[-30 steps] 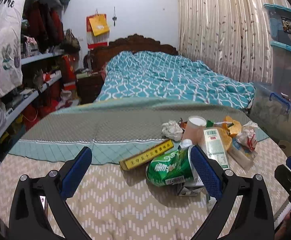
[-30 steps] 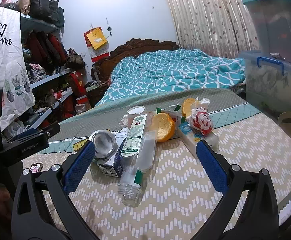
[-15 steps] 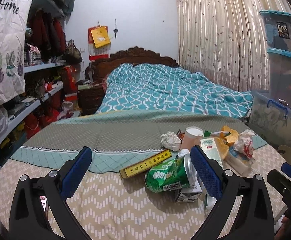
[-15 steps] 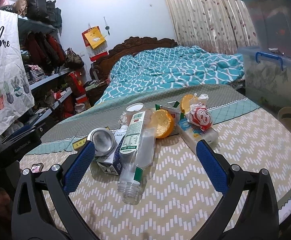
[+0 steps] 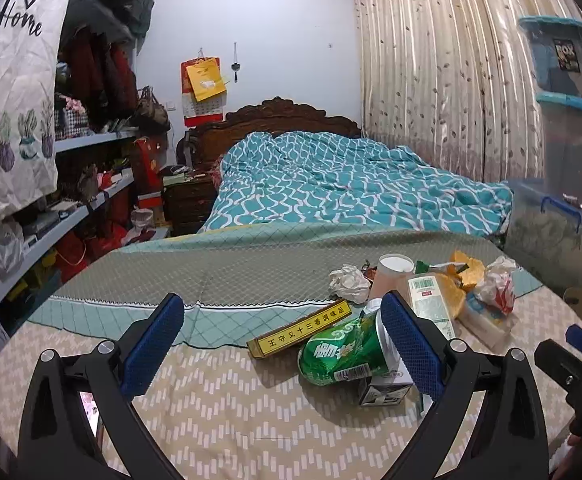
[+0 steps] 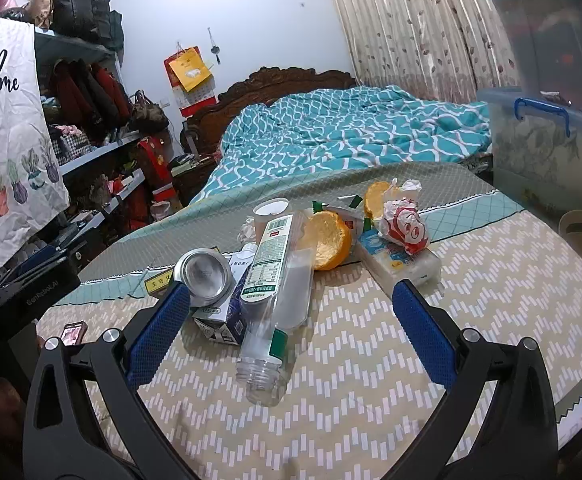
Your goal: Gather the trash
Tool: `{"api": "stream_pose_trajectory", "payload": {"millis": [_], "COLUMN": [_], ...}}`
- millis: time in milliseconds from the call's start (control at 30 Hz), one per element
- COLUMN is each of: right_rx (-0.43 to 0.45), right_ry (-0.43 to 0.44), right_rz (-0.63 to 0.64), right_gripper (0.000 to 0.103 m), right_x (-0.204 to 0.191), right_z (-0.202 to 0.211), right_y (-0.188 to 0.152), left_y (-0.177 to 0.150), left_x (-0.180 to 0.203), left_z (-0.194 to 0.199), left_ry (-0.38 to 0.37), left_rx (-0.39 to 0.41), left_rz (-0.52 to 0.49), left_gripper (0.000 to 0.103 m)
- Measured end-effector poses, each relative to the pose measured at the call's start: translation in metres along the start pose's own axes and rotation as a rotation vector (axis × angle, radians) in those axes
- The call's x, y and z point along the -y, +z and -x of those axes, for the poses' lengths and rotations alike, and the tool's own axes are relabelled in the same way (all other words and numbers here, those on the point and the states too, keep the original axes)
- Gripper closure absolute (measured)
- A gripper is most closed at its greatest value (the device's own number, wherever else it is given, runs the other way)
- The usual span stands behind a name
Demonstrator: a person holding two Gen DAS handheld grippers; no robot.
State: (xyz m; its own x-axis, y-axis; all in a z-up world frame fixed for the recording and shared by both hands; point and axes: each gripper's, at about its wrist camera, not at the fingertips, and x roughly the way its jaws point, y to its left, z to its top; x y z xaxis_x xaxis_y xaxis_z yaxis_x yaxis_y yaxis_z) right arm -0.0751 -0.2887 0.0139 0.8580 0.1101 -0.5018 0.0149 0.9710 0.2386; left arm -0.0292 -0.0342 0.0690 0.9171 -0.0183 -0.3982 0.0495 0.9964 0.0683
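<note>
Both your claws gape wide and empty: left claw point(image 5: 279, 332) beside the green can point(image 5: 345, 354), right claw point(image 6: 291, 316) around the clear bottle point(image 6: 277, 300).

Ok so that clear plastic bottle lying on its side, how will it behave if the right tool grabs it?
The bottle looks empty and uncapped, so probably light and apt to squash under the pads. Lying on its side, partly on the carton, it may roll or slide off when nudged. Its smooth wall could slip; the right tool would likely hold better near the neck.

Teal-quilted bed point(image 5: 347, 184), leaf-print curtains point(image 5: 443, 80), cluttered shelves point(image 5: 83, 152)
</note>
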Motion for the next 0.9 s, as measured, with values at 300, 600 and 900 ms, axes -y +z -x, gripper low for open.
{"api": "stream_pose_trajectory", "payload": {"millis": [300, 600, 900], "right_rx": [0.001, 0.019, 0.021], "right_ry": [0.004, 0.016, 0.023], "right_rz": [-0.008, -0.02, -0.04], "right_gripper": [0.003, 0.003, 0.003], "right_x": [0.002, 0.004, 0.008], "right_z": [-0.001, -0.002, -0.006], "right_y": [-0.001, -0.003, -0.006], "left_y": [-0.001, -0.002, -0.006], "left_x": [-0.003, -0.005, -0.006], "left_z": [-0.018, -0.019, -0.024], "left_ry": [-0.015, -0.001, -0.024], "left_rx": [-0.096, -0.086, -0.102], "left_rz": [-0.027, -0.019, -0.018], "left_gripper": [0.009, 0.009, 0.009]}}
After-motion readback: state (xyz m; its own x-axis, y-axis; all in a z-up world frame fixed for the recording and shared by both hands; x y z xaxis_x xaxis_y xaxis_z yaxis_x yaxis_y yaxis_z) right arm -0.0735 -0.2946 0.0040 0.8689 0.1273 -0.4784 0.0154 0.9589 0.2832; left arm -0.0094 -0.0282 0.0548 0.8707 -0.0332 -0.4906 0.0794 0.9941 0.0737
